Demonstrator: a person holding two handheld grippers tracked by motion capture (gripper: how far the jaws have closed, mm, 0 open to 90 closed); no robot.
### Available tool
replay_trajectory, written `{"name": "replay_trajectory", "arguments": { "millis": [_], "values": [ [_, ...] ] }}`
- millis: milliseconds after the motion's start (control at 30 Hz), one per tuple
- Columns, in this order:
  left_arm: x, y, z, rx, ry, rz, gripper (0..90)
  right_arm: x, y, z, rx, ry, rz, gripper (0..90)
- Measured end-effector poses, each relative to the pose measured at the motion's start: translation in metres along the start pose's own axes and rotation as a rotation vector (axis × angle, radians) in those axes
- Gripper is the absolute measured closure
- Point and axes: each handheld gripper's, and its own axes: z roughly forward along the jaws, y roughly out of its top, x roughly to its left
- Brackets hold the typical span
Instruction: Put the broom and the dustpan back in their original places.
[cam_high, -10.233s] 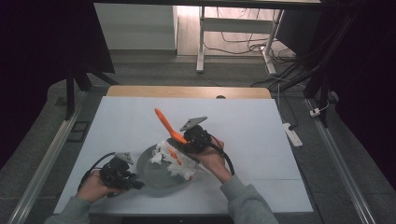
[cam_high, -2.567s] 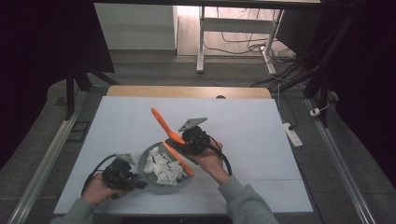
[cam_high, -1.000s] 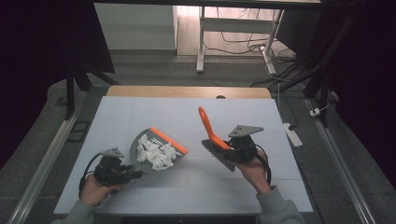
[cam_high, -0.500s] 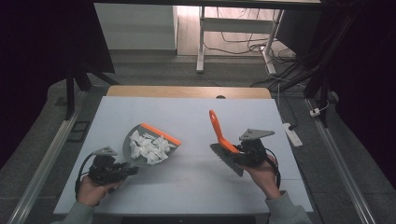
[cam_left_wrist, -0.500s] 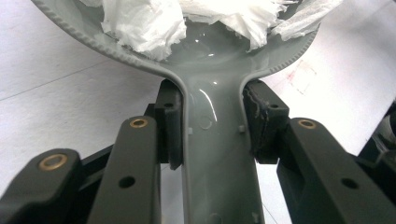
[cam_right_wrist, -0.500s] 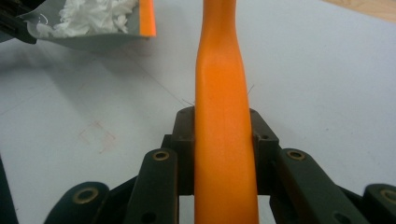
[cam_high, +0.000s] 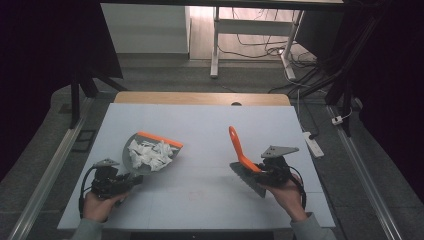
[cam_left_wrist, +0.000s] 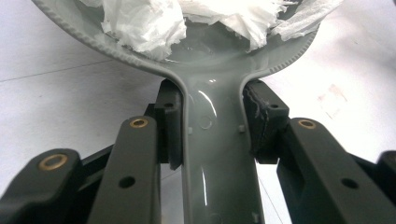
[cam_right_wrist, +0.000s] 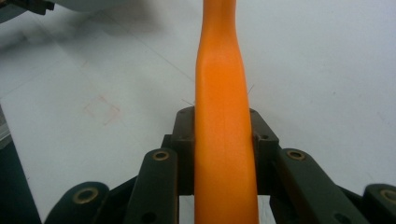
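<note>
Grey plastic dustpan (cam_high: 150, 150) with orange lip, heaped with crumpled white tissue (cam_high: 150, 152), sits left on the white table (cam_high: 200, 130), its handle pinched by the left gripper (cam_left_wrist: 212, 126). The right gripper (cam_right_wrist: 224, 140) clamps an orange-handled brush (cam_high: 242, 160), well apart.

**Materials and surface finishes on the table**

The dustpan (cam_left_wrist: 212, 100) is grey plastic with a glossy, smooth inner face that catches highlights; its rim is finely ribbed, and its front lip (cam_high: 160, 138) is an orange strip. Crumpled white tissue paper (cam_high: 150, 151) lies in it, soft and wrinkled, matt.

The brush handle (cam_right_wrist: 225, 140) is smooth orange plastic with a satin sheen. The brush head (cam_high: 248, 178) looks grey and dull.

The left gripper (cam_left_wrist: 212, 121) has matt black jaws with brass-coloured rivets; one pad looks rough and worn at its edge. The right gripper (cam_right_wrist: 224, 140) looks the same.

The table (cam_high: 200, 130) has a matt white, lightly scuffed surface with a wooden far edge.
</note>
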Motion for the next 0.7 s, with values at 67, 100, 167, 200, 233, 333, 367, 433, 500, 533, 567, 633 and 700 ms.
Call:
{"name": "replay_trajectory", "arguments": {
  "millis": [67,100,167,200,233,333,367,433,500,533,567,633,700],
  "values": [
    [-0.001,0.000,0.002,-0.008,0.019,-0.021,61.3,-0.001,-0.002,-0.002,-0.001,0.004,0.006,70.2],
    [-0.001,0.000,0.002,-0.008,0.019,-0.021,61.3,-0.001,-0.002,-0.003,-0.002,0.004,0.010,70.1],
    [-0.002,-0.001,0.005,-0.015,0.041,-0.045,61.2,-0.002,-0.003,-0.006,-0.005,0.003,0.014,70.1],
    [-0.003,-0.001,0.006,-0.016,0.047,-0.052,61.2,-0.002,-0.004,-0.006,-0.006,0.003,0.017,70.1],
    [-0.003,-0.001,0.008,-0.016,0.053,-0.057,61.2,-0.003,-0.004,-0.007,-0.005,0.001,0.018,70.1],
    [-0.004,0.000,0.011,-0.020,0.069,-0.068,61.2,-0.006,-0.007,-0.008,0.001,-0.004,0.033,70.2],
    [-0.004,0.000,0.011,-0.020,0.069,-0.068,61.3,-0.006,-0.008,-0.008,0.006,-0.004,0.038,70.1],
    [-0.003,0.001,0.013,-0.029,0.086,-0.087,61.3,-0.007,-0.009,-0.007,0.011,-0.004,0.043,70.1],
    [-0.001,0.001,0.014,-0.031,0.091,-0.095,61.3,-0.008,-0.011,-0.005,0.022,0.000,0.052,70.1],
    [0.001,0.001,0.015,-0.034,0.094,-0.104,61.2,-0.008,-0.012,-0.004,0.025,0.004,0.055,70.1],
    [0.002,0.001,0.015,-0.035,0.098,-0.109,61.2,-0.008,-0.012,-0.002,0.031,0.008,0.056,70.2],
    [0.004,0.001,0.016,-0.038,0.106,-0.118,61.3,-0.008,-0.013,0.000,0.039,0.009,0.058,70.1],
    [0.005,0.002,0.017,-0.040,0.113,-0.125,61.3,-0.009,-0.014,0.002,0.042,0.017,0.066,70.1]
  ]
}}
